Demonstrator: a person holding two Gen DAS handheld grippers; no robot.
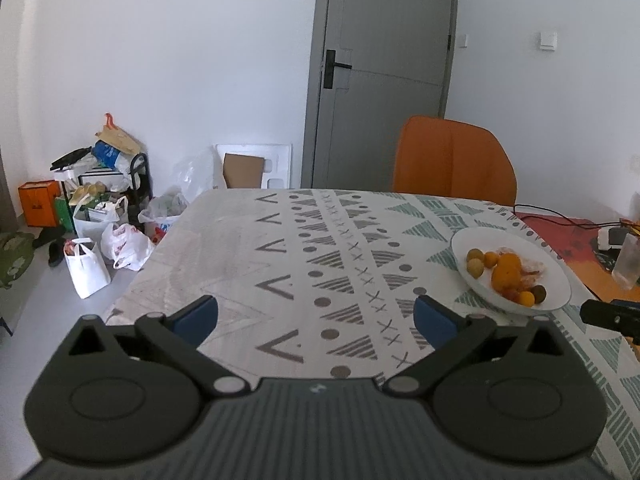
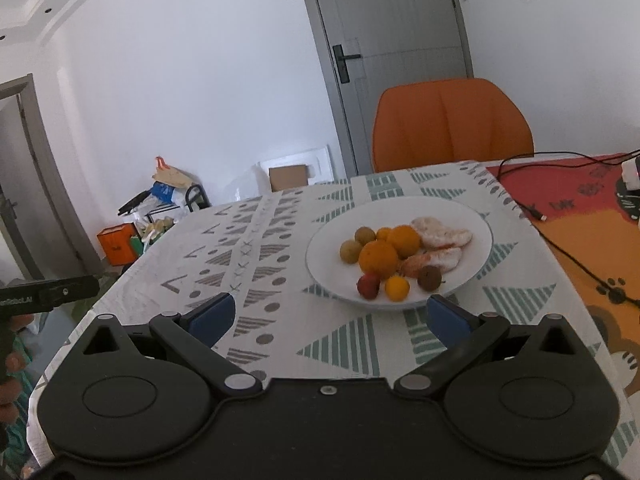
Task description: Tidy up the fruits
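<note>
A white plate (image 2: 476, 240) sits on the patterned tablecloth just beyond my right gripper (image 2: 329, 314), which is open with nothing between its blue pads. The plate holds two oranges (image 2: 378, 257), small yellow-green fruits (image 2: 351, 251), a small red fruit (image 2: 368, 285), a little orange one (image 2: 397, 288), a brown one (image 2: 429, 278) and pale peeled pieces (image 2: 444, 236). In the left wrist view the same plate (image 1: 560, 276) lies to the far right. My left gripper (image 1: 316, 312) is wide open over bare cloth, well left of the plate.
An orange chair (image 2: 452, 124) stands behind the table, with a grey door (image 1: 384, 72) beyond it. Black cables (image 2: 568, 256) cross a red and orange mat (image 2: 592, 208) right of the plate. Bags and boxes (image 1: 104, 216) crowd the floor past the table's left edge.
</note>
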